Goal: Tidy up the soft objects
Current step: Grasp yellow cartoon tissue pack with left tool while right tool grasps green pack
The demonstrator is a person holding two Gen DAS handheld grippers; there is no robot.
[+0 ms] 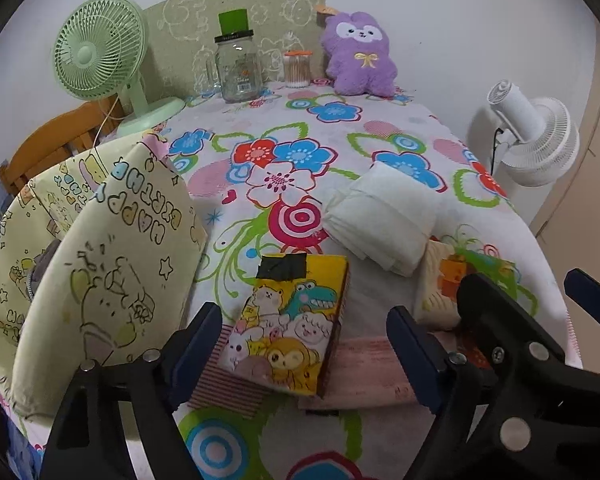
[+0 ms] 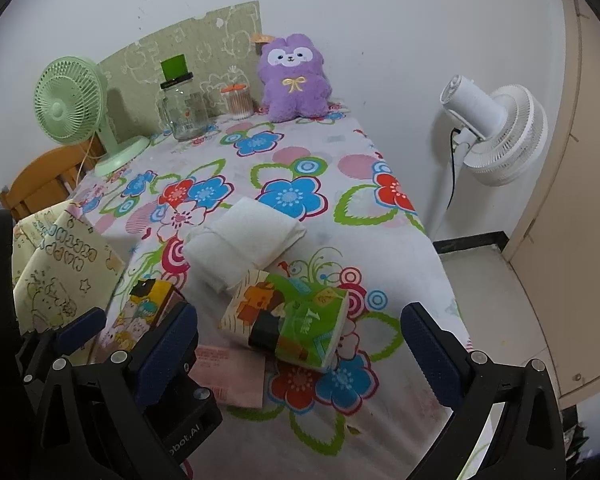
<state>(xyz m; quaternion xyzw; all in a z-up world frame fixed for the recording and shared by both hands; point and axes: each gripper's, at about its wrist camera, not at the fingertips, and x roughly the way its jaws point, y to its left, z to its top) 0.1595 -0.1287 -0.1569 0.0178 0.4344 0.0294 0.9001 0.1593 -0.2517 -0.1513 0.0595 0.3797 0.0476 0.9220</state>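
Two hand-held grippers stand wide, empty: left hand-held gripper (image 1: 304, 344) straddles the yellow cartoon-printed tissue pack (image 1: 290, 324) at lower centre; right hand-held gripper (image 2: 300, 344) frames the green tissue pack (image 2: 292, 320). Both packs on the floral-clothed desk (image 2: 380, 248) look light, compressible; grip across the long sides.

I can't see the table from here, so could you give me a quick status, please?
Both hand-held grippers open, empty: left straddles yellow tissue pack, right straddles green tissue pack. Nothing in the way.
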